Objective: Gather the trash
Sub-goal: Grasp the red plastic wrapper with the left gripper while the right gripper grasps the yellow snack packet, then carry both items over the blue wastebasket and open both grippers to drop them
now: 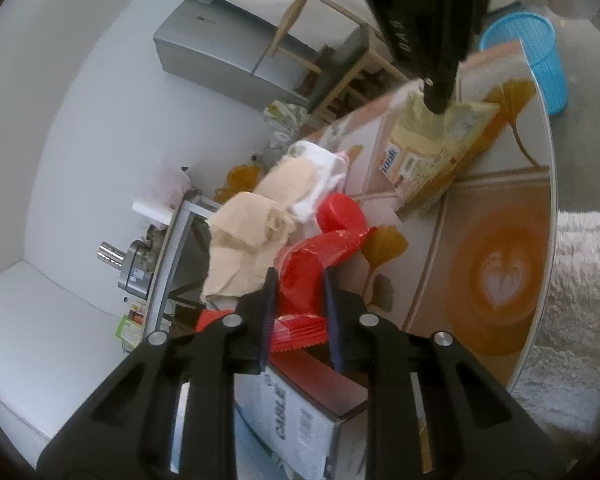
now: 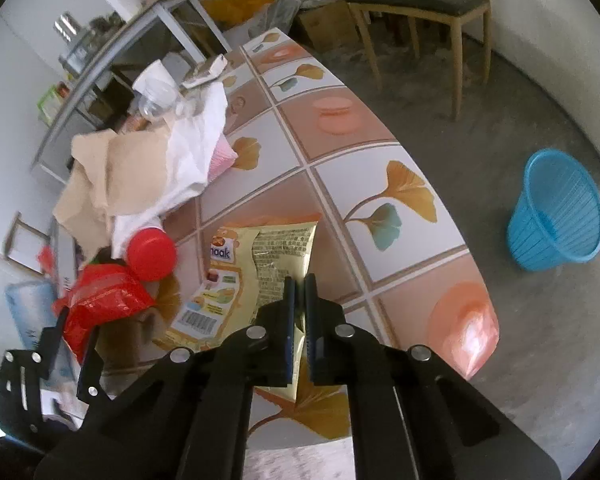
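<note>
My left gripper [image 1: 300,276] is shut on a crumpled red wrapper [image 1: 332,244] at the table's cluttered end; the right wrist view shows the same grip [image 2: 78,320] on the wrapper [image 2: 100,300]. My right gripper [image 2: 299,292] is shut on the near edge of a pale yellow snack bag [image 2: 276,256] lying on the patterned table [image 2: 340,184]. From the left wrist view, that gripper [image 1: 436,100] comes down from above onto the bag [image 1: 432,148]. A blue plastic basket [image 2: 556,216] stands on the floor past the table edge.
A red lid [image 2: 151,254], tan paper [image 2: 112,176], white cloth [image 2: 196,148] and a clear bottle [image 2: 156,100] are piled by the wrapper. A printed box [image 1: 300,412] lies under my left gripper. A wooden chair [image 2: 420,0] stands behind the table.
</note>
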